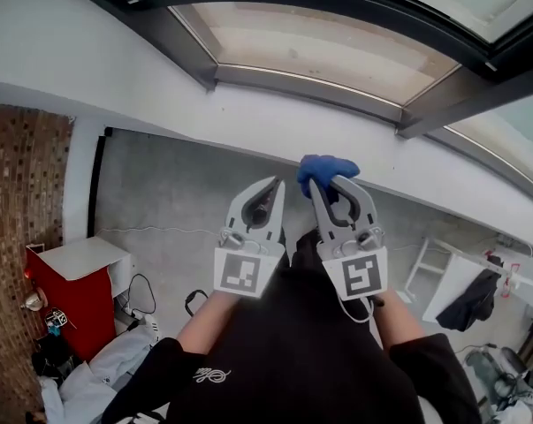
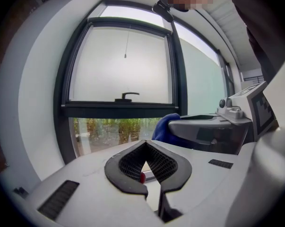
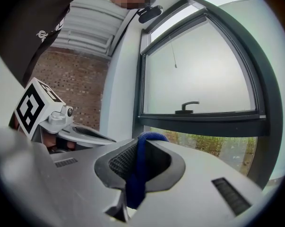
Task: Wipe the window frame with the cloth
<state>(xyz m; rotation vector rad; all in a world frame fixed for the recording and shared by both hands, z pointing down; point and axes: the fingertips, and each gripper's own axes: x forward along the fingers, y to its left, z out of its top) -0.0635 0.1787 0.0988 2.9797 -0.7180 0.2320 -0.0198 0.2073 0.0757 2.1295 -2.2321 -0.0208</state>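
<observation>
Both grippers are raised side by side in front of a dark grey window frame (image 1: 301,79). A blue cloth (image 1: 326,168) is pinched between the jaws of my right gripper (image 1: 323,182), and it bunches out past the tips. In the right gripper view the cloth (image 3: 138,167) runs as a folded strip down between the jaws of that gripper (image 3: 141,138), short of the frame's crossbar (image 3: 203,119). My left gripper (image 1: 273,184) is shut with nothing in it, its tips (image 2: 145,143) meeting. The crossbar (image 2: 118,109) lies ahead, and the cloth (image 2: 162,126) shows to the right.
A black window handle (image 2: 126,96) sits on the upper sash above the crossbar. A white wall (image 1: 160,104) surrounds the window. Far below on the floor are a red cabinet (image 1: 76,303), a white rack (image 1: 438,276) with dark clothing, and a brick wall (image 1: 19,210) at left.
</observation>
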